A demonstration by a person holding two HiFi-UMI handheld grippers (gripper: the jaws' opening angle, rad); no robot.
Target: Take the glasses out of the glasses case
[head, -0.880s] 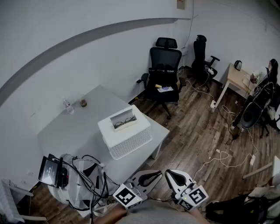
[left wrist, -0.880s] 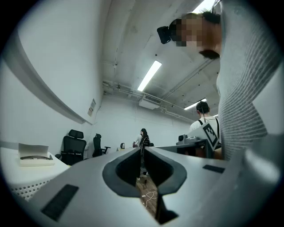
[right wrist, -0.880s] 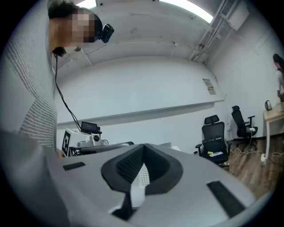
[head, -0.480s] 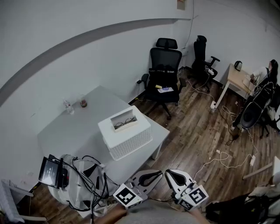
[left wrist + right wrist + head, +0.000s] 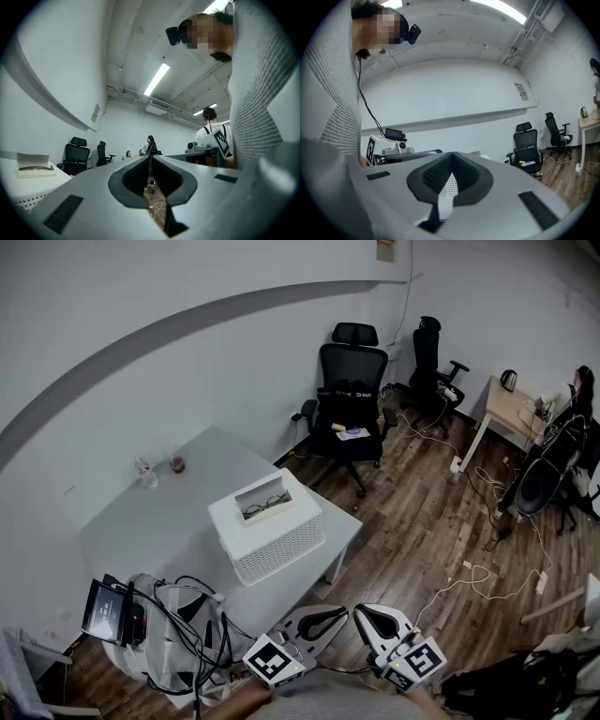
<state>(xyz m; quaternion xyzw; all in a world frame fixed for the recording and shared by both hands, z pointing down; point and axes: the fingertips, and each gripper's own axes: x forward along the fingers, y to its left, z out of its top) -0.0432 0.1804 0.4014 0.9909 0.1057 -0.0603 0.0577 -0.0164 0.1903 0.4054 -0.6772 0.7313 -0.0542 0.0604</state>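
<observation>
In the head view an open white glasses case (image 5: 263,502) with dark-framed glasses (image 5: 266,509) in it rests on top of a white perforated crate (image 5: 277,542) on the grey table (image 5: 159,521). Both grippers are at the bottom edge, close to my body and far from the case. My left gripper (image 5: 339,613) is shut and empty, and my right gripper (image 5: 360,609) is shut and empty beside it. The left gripper view shows the case (image 5: 35,165) far off to the left of its shut jaws (image 5: 150,157). In the right gripper view the shut jaws (image 5: 451,155) point toward the crate.
A small screen (image 5: 110,607) and tangled cables (image 5: 183,615) lie at the table's near left corner. Two small containers (image 5: 176,462) stand at its far side. Black office chairs (image 5: 350,399) stand beyond, with a wooden desk (image 5: 511,409) and floor cables (image 5: 478,577) to the right.
</observation>
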